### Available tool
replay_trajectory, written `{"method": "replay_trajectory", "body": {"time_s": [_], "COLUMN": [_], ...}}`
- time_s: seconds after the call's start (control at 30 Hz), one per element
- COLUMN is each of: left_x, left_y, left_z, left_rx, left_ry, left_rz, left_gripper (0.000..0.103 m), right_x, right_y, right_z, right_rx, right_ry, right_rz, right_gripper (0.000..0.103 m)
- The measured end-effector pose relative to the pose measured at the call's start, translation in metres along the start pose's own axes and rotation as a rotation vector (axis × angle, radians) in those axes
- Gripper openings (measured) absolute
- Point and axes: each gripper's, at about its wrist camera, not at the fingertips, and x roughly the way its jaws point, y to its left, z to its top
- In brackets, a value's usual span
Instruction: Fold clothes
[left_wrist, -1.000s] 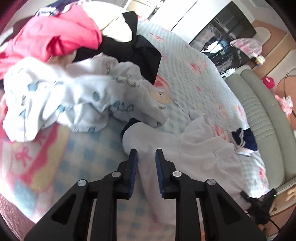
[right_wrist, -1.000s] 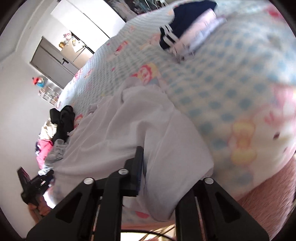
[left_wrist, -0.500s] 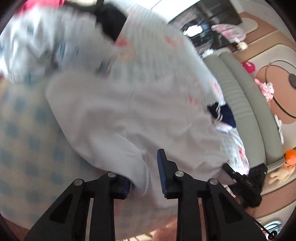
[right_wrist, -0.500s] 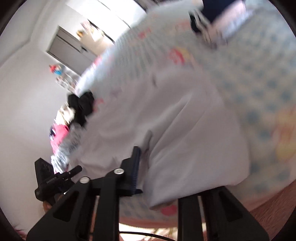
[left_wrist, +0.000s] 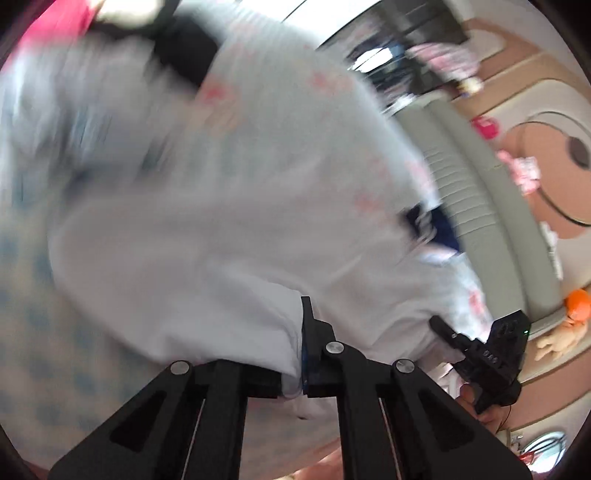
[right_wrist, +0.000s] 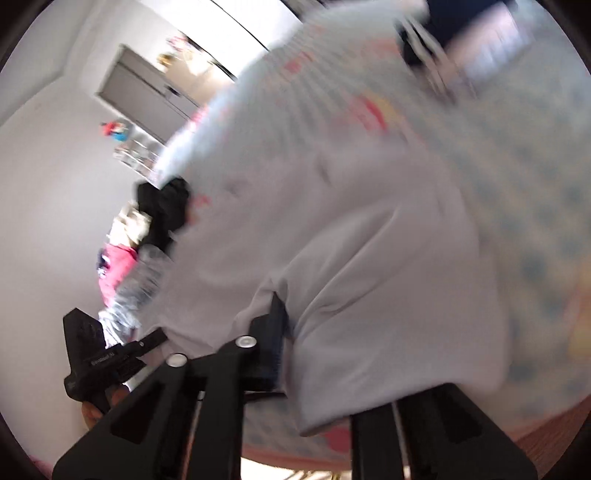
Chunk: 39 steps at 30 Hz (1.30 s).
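Pinching the white garment (left_wrist: 229, 258) at its near edge on the bed (left_wrist: 33, 295): left gripper (left_wrist: 300, 363) clamping a fold, right gripper (right_wrist: 291, 354) closing on cloth between its jaws. Risking a thin, uneven bite on the right, slipping free while lifting. Possibly dragging the edge crooked, bunching it, or snagging the sheet underneath.
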Motion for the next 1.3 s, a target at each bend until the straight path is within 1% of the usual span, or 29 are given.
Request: {"method": "replay_trajectory", "body": {"time_s": [0.07,0.1,0.13,0.17,0.2,0.23,0.27,0.3,0.33,0.37,0.43,0.47,0.5,0.57,0.67,0.73,0.77,0.8,0.83,0.87,0.9,0.93,1.0,1.07,1.1,1.13,1.23,1.27,1.3], "left_x": [-0.037,-0.049,-0.061,-0.063,-0.064,-0.058,-0.044,-0.024,0.0,0.026,0.05,0.061,0.049,0.024,-0.059,-0.111,-0.137,-0.163,-0.18,-0.191,-0.195,-0.199,-0.184,-0.152,-0.136,-0.109,-0.027,-0.001,0.02], "left_y": [-0.033,-0.04,-0.047,-0.046,-0.045,-0.035,-0.026,-0.016,-0.005,0.004,-0.008,-0.013,-0.04,-0.096,-0.179,-0.211,-0.227,-0.243,-0.248,-0.248,-0.241,-0.234,-0.21,-0.171,-0.152,-0.125,-0.044,-0.016,0.007], "left_z": [0.023,0.028,0.033,0.034,0.036,0.037,0.039,0.041,0.044,0.046,0.068,0.08,0.101,0.145,0.206,0.217,0.222,0.227,0.224,0.219,0.213,0.206,0.194,0.181,0.175,0.164,0.133,0.119,0.105], "left_rx": [0.078,0.092,0.106,0.098,0.089,0.068,0.039,0.001,-0.038,-0.079,-0.053,-0.039,0.013,0.121,0.262,0.334,0.37,0.405,0.432,0.448,0.446,0.443,0.418,0.357,0.326,0.274,0.115,0.066,0.027], "left_ry": [-0.095,-0.118,-0.14,-0.138,-0.136,-0.106,-0.066,-0.021,0.037,0.094,0.098,0.099,0.043,-0.073,-0.325,-0.441,-0.499,-0.556,-0.588,-0.604,-0.597,-0.589,-0.531,-0.44,-0.395,-0.331,-0.137,-0.071,0.003], "left_rz": [-0.058,-0.078,-0.099,-0.106,-0.112,-0.102,-0.085,-0.082,-0.099,-0.083,-0.019,0.013,-0.004,-0.04,-0.153,-0.212,-0.241,-0.271,-0.269,-0.268,-0.264,-0.26,-0.235,-0.167,-0.133,-0.088,0.047,0.116,0.149], "left_gripper": [0.006,0.006,0.006,0.007,0.008,0.01,0.01,0.01,0.011,0.009,0.005,0.005,0.005,0.005,0.005,0.005,0.005,0.005,0.005,0.005,0.005,0.005,0.005,0.005,0.005,0.005,0.005,0.005,0.005], "right_x": [-0.033,-0.049,-0.058,-0.066,-0.065,-0.062,-0.049,-0.034,-0.02,-0.013,-0.002,-0.004,-0.014,-0.05,-0.123,-0.174,-0.194,-0.206,-0.217,-0.222,-0.226,-0.221,-0.199,-0.161,-0.133,-0.105,-0.017,0.012,0.035], "right_y": [0.022,0.03,0.031,0.031,0.023,0.015,0.005,-0.005,-0.013,-0.014,-0.011,-0.001,0.015,0.061,0.127,0.162,0.174,0.184,0.193,0.194,0.194,0.188,0.167,0.133,0.111,0.089,0.02,-0.003,-0.024], "right_z": [0.019,0.026,0.028,0.029,0.028,0.027,0.027,0.027,0.029,0.039,0.06,0.077,0.097,0.143,0.193,0.21,0.214,0.215,0.215,0.212,0.208,0.201,0.182,0.153,0.135,0.117,0.057,0.036,0.018], "right_rx": [-0.042,-0.051,-0.042,-0.031,-0.006,0.022,0.046,0.07,0.087,0.072,0.032,0.0,-0.033,-0.115,-0.252,-0.314,-0.34,-0.357,-0.372,-0.376,-0.377,-0.353,-0.286,-0.204,-0.168,-0.131,-0.013,0.028,0.071], "right_ry": [-0.094,-0.132,-0.146,-0.155,-0.151,-0.145,-0.101,-0.05,-0.014,-0.01,-0.012,-0.031,-0.069,-0.194,-0.428,-0.581,-0.633,-0.663,-0.69,-0.695,-0.696,-0.667,-0.581,-0.47,-0.41,-0.35,-0.129,-0.05,0.023], "right_rz": [0.071,0.106,0.125,0.141,0.099,0.048,0.001,-0.045,-0.072,-0.081,-0.093,-0.086,-0.051,0.018,0.105,0.17,0.204,0.222,0.237,0.244,0.248,0.243,0.223,0.188,0.147,0.104,-0.052,-0.105,-0.142], "right_gripper": [0.008,0.008,0.009,0.016,0.023,0.037,0.038,0.037,0.025,0.008,0.005,0.004,0.003,0.003,0.003,0.003,0.003,0.003,0.003,0.003,0.003,0.003,0.004,0.004,0.004,0.004,0.004,0.004,0.004]}}
